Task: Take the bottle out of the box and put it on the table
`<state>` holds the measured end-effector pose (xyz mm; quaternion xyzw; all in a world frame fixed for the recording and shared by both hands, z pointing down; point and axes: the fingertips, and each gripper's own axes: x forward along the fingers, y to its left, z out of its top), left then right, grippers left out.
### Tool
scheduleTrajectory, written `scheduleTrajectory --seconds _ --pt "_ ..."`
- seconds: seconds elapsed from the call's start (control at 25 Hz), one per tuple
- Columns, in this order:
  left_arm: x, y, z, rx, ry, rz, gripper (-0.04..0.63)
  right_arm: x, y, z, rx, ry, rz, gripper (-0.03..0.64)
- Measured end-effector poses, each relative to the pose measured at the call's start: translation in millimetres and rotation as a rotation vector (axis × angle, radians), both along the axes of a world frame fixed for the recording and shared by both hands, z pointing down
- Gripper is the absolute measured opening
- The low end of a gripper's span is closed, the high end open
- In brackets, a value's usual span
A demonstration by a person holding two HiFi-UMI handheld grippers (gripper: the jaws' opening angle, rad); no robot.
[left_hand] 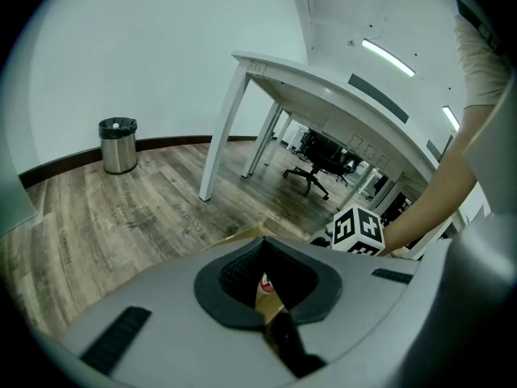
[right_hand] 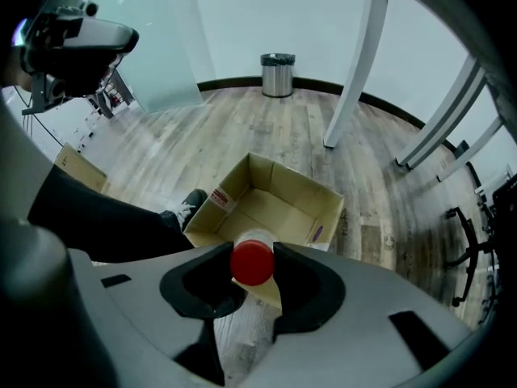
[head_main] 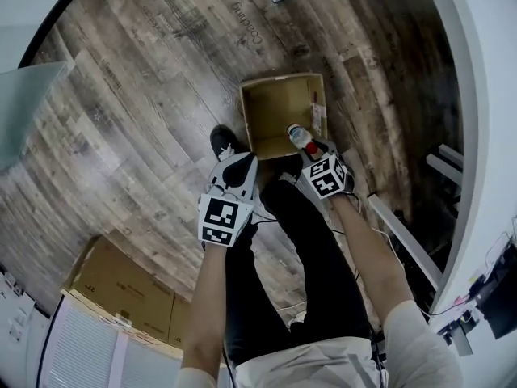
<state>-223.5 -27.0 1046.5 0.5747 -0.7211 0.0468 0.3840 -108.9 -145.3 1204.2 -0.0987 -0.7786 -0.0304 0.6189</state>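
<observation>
Legs (head_main: 315, 241) in dark trousers stand on the wooden floor (head_main: 145, 95). By the left knee is the left gripper (head_main: 236, 166), its jaws pressed together with nothing in them. The right gripper (head_main: 309, 150) points down, and its jaws pinch the bottle (right_hand: 252, 263) near its red cap. The bottle hangs over the near right edge of the open cardboard box (head_main: 279, 107), which sits on the floor by a black shoe (head_main: 224, 141). On the right is the white desk (head_main: 477, 95). Far off by the wall stands a metal bin (right_hand: 277, 73).
</observation>
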Motion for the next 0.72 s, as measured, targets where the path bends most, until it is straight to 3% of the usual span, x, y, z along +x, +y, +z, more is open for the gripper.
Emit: scheduleTrajectory --seconds 0.16,0.72 --pt "-6.2 -0.4 -39.1 0.010 -0.014 0.009 0.014 -2.0 -2.8 -43.8 -0.014 -0.011 0.049 0.184" --pt "-0.1 -13.5 -175.2 0.043 -0.044 0.036 0.014 8.7 -7.3 -194.1 0.008 -0.027 0.015 0.183"
